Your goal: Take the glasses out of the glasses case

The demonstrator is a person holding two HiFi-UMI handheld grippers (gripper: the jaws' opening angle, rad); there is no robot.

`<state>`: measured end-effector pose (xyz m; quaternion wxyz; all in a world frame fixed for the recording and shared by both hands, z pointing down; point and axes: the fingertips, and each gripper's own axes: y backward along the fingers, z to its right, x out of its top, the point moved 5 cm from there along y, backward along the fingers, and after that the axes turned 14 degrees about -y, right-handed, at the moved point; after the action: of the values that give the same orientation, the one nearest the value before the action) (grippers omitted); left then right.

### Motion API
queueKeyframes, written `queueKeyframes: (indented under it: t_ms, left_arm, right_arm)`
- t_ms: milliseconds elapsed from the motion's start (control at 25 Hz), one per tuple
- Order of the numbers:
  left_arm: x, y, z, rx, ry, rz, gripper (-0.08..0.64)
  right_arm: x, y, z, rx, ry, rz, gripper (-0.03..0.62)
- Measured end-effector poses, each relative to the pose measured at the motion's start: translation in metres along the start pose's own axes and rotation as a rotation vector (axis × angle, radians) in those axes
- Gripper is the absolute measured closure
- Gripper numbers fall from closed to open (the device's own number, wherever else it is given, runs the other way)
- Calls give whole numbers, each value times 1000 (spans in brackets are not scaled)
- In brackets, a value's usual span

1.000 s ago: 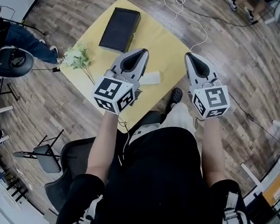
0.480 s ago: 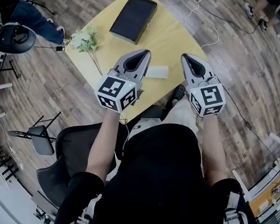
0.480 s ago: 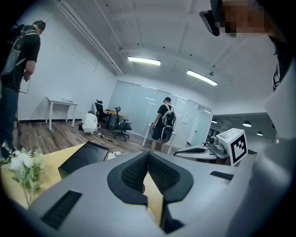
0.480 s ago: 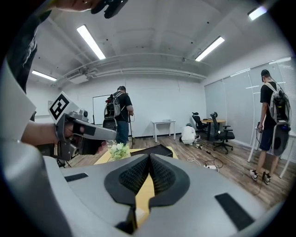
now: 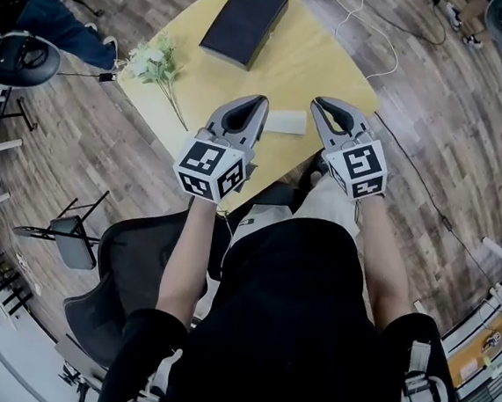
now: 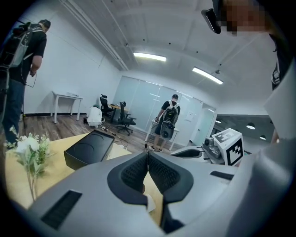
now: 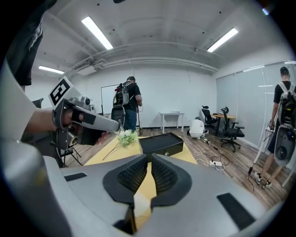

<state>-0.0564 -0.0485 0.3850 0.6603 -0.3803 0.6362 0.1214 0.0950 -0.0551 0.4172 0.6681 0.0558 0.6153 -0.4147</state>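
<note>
A small white oblong case [image 5: 285, 121] lies on the yellow table [image 5: 317, 61], near its front corner. It sits between the tips of my two grippers, touching neither. My left gripper [image 5: 258, 104] hovers just left of the case, its jaws shut and empty. My right gripper [image 5: 318, 105] hovers just right of it. Its jaws are opening, a thin slit shows between them, and nothing is in it. In the left gripper view a bit of the white case [image 6: 150, 203] shows under the jaws. The right gripper view also shows the case [image 7: 140, 200] low under its jaws.
A flat black box [image 5: 244, 23] lies at the table's far side, and a sprig of white flowers [image 5: 154, 58] at its left edge. White cables [image 5: 372, 48] trail on the wood floor beyond. People stand in the room, and office chairs [image 5: 17, 58] are about.
Both grippers have come down and forward over the table. The right one has also shifted left, so its tip now stands beside the white case.
</note>
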Motion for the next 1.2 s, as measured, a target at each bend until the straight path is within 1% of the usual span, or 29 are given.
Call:
queueKeyframes:
  t_ms: [160, 280, 440, 560, 760, 880, 1000, 1200]
  left_arm:
    - [-20, 1, 2, 10, 24, -31, 537]
    - [-39, 3, 3, 18, 53, -55, 537]
    - [-66, 8, 6, 28, 86, -90, 537]
    - [-84, 11, 8, 35, 109, -112, 537]
    - [-112, 11, 1, 44, 136, -157, 537]
    - [-131, 8, -1, 44, 148, -194, 537]
    - [-151, 3, -3, 39, 162, -229, 537]
    - [-179, -9, -7, 33, 169, -293, 537]
  right_arm:
    - [-17, -12, -9, 37, 33, -55, 523]
    - [-35, -22, -14, 60, 91, -103, 493]
    - [-61, -36, -23, 115, 174, -163, 440]
    - [-80, -41, -28, 137, 224, -206, 415]
    - [-105, -57, -30, 153, 306, -279, 370]
    - [-119, -66, -30, 156, 343, -316, 332]
    - [-133, -75, -28, 150, 404, -352, 290]
    - [-148, -86, -22, 139, 489, -389, 280]
